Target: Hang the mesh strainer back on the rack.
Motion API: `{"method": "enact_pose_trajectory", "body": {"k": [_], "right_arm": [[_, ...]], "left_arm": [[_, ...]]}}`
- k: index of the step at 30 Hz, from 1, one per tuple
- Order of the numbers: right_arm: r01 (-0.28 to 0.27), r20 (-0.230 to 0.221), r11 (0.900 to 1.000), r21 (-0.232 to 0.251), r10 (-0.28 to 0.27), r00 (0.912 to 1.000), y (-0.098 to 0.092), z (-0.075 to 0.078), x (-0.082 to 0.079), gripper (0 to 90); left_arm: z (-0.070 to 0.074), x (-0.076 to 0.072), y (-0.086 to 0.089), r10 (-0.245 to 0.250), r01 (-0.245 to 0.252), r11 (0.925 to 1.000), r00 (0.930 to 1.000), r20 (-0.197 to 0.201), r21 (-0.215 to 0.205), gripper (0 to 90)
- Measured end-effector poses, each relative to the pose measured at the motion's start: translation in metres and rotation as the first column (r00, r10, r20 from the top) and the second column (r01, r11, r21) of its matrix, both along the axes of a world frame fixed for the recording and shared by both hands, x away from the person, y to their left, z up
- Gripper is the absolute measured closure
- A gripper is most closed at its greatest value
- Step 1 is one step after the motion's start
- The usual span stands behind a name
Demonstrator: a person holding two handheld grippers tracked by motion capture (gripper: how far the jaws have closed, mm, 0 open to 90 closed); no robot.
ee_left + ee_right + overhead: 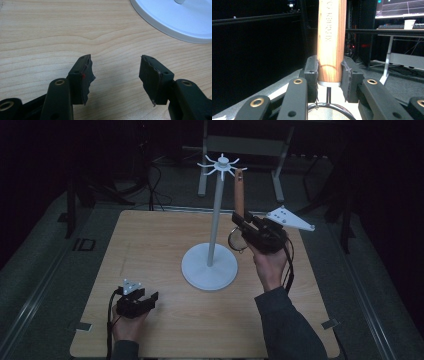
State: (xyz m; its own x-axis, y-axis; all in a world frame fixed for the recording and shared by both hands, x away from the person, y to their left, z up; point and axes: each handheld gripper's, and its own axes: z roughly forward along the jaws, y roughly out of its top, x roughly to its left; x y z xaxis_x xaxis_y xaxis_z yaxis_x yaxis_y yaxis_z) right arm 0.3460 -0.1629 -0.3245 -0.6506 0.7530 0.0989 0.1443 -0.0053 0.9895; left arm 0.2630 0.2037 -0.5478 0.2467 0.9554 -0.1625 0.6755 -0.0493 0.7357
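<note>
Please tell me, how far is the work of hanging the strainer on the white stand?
Done: the right gripper is shut on the strainer's wooden handle and holds it upright off the table, mesh end down, beside the white stand. In hand: the handle's top is near the hooks, but it does not look hung yet. Left: hooking it and letting go. The left gripper rests open on the table.

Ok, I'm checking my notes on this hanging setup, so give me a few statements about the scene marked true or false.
1. The right gripper is shut on the strainer's wooden handle. True.
2. The left gripper holds a spoon. False: its jaws stand open over bare table, with nothing between them.
3. The strainer's handle points upward. True.
4. The white stand lies tipped over. False: it stands upright on its round base.
5. The strainer already hangs from a hook. False: the gripper holds it beside the pole.
</note>
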Motion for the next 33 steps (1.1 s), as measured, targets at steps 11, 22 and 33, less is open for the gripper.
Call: {"method": "enact_pose_trajectory", "body": {"k": [11,22,33], "right_arm": [[-0.041,-0.040,0.999,0.019,0.042,0.9983,0.004,0.001,0.011,69.4],[-0.066,-0.079,0.997,0.026,0.068,0.9946,0.006,0.000,0.019,68.8],[-0.070,-0.105,0.997,0.040,0.074,0.9917,0.006,-0.002,0.023,67.6]], "left_arm": [[0.000,0.000,0.000,0.000,0.000,1.0000,1.0000,0.001,-0.001,43.8],[0.000,0.000,0.000,-0.001,0.001,1.0000,1.0000,0.000,0.000,43.8],[0.000,0.000,0.000,0.000,0.000,1.0000,1.0000,0.001,-0.001,43.8]]}}
